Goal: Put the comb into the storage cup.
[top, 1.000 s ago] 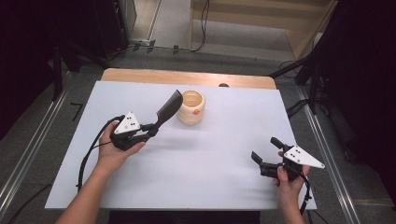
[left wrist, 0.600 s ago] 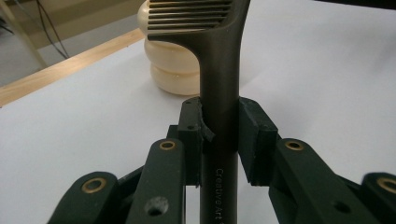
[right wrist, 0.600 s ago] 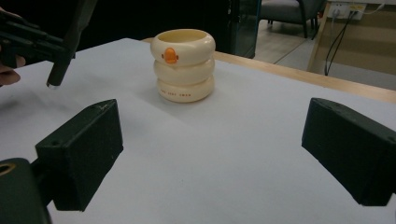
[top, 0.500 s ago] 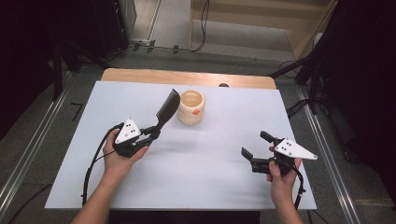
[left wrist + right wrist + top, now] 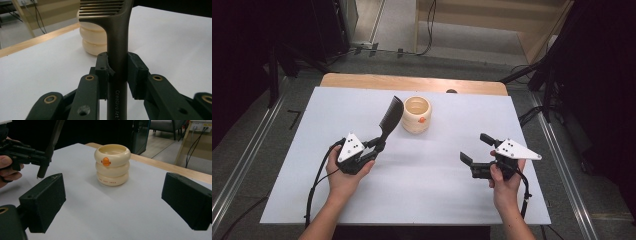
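Observation:
My left gripper is shut on the handle of a black comb, left of the table's middle. The comb slants up toward a cream ringed cup with an orange beak. In the left gripper view both pads press the comb's handle, and the cup stands just behind it. My right gripper hangs open at the right and faces the cup. Between its wide-apart jaws stands the cup, well beyond them, with the comb to its left.
A white sheet covers the table, and a wooden strip runs along its far edge. Dark stands and cables lie on the floor beyond. Bare sheet lies between the two hands and in front of the cup.
My right gripper has risen and moved left toward the middle of the table. My left hand has drawn slightly back toward the near edge, the comb still in its grip.

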The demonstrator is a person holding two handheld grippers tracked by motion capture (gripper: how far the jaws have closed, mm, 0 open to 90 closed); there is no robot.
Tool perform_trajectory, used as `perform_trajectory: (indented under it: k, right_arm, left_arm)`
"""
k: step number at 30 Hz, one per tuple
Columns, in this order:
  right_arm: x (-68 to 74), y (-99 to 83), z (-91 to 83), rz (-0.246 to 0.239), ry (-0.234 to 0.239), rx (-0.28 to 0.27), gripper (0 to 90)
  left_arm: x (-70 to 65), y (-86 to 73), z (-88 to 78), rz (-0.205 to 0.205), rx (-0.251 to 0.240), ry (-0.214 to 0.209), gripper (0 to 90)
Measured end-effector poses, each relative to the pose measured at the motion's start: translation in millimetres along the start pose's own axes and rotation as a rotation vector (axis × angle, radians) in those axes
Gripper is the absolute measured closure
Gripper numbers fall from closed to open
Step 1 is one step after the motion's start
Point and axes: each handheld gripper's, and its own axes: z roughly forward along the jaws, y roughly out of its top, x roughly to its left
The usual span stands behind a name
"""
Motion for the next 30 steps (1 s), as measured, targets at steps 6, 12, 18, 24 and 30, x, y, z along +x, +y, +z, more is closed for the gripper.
perform_trajectory:
  k: [6,12,18,24,30]
  right_arm:
    - [9.1,8.3,11.4,-0.003,0.020,0.010,3.7]
    - [15.9,12.7,22.7,0.008,0.037,0.026,3.7]
    - [22.2,16.8,31.9,0.016,0.054,0.030,4.2]
    - [29.1,21.5,41.3,0.027,0.067,0.034,4.3]
    - [35.2,26.0,48.6,0.040,0.075,0.039,4.3]
  left_arm:
    - [-9.0,-1.3,3.3,-0.002,-0.002,-0.002,73.0]
    - [-18.1,-3.3,9.1,-0.002,0.001,-0.016,73.0]
    - [-25.3,-2.9,12.1,-0.002,-0.007,-0.013,73.0]
    - [-33.0,-1.7,14.7,0.004,-0.008,-0.018,73.0]
    - [-39.5,-0.5,16.7,0.011,-0.014,-0.022,73.0]
